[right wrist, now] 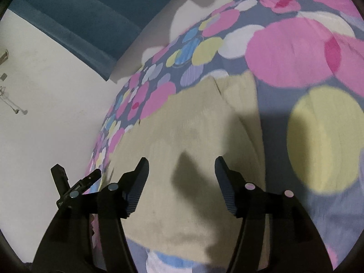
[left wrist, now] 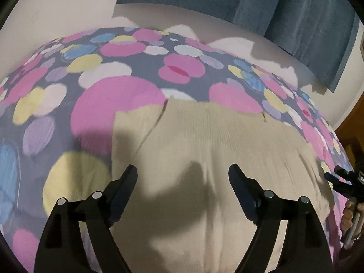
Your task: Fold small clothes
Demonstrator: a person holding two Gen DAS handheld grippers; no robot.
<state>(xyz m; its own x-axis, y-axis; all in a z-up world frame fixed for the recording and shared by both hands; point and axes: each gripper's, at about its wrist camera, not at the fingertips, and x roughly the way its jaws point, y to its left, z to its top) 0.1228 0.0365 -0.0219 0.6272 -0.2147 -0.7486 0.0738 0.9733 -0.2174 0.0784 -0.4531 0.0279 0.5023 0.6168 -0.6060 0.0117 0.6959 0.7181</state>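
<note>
A beige ribbed knit garment (left wrist: 218, 150) lies flat on a bed cover printed with pink, yellow and blue circles (left wrist: 118, 104). My left gripper (left wrist: 183, 170) is open and empty, hovering just above the garment's middle. In the right wrist view the same garment (right wrist: 182, 127) lies under my right gripper (right wrist: 182, 165), which is open and empty above it. The right gripper also shows at the right edge of the left wrist view (left wrist: 345, 182), and the left gripper shows at the lower left of the right wrist view (right wrist: 75, 182).
The patterned cover (right wrist: 295, 52) spreads over the bed. Teal curtains (left wrist: 295, 18) hang along a pale wall behind it. The bed's edge drops to a pale floor (right wrist: 45, 136) at the left of the right wrist view.
</note>
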